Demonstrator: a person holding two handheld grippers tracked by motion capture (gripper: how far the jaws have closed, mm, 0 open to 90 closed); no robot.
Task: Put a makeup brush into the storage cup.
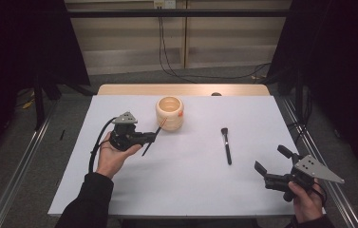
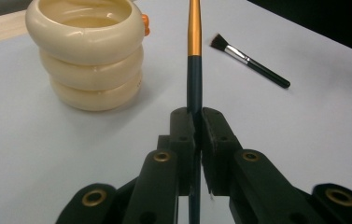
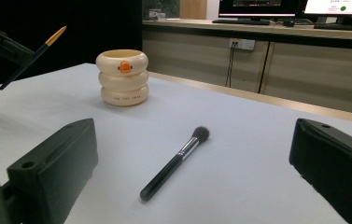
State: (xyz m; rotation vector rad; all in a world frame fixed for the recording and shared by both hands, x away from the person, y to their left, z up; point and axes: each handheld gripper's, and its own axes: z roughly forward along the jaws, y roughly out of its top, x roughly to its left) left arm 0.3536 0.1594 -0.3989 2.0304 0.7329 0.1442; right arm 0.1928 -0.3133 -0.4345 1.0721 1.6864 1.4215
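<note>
**Thin brush clamped in our left jaws, tip up beside the cream cup**

Black jaws of our left gripper sit closest to the lens in the left gripper view, pressed together on the dark handle of a thin brush. Its long axis runs straight away from the jaws, dark shaft first, then a gold band toward the far end; the tip is cut off at the top of that view. From the high view we see the same brush held above the table, tilted, its orange end near the rim of the cream cup and its dark end pointing down toward our side. Our left hand cradles the gripper from below.

We see the cup as three stacked rings, upright on the white table, with an orange mark on its side.

Well apart to the right lies a second brush, a black makeup brush, flat on the table with its bristles toward the far edge and its handle toward us.

Our right gripper is near the table's right corner, jaws spread wide with nothing between them, and the makeup brush lies ahead of them.
</note>
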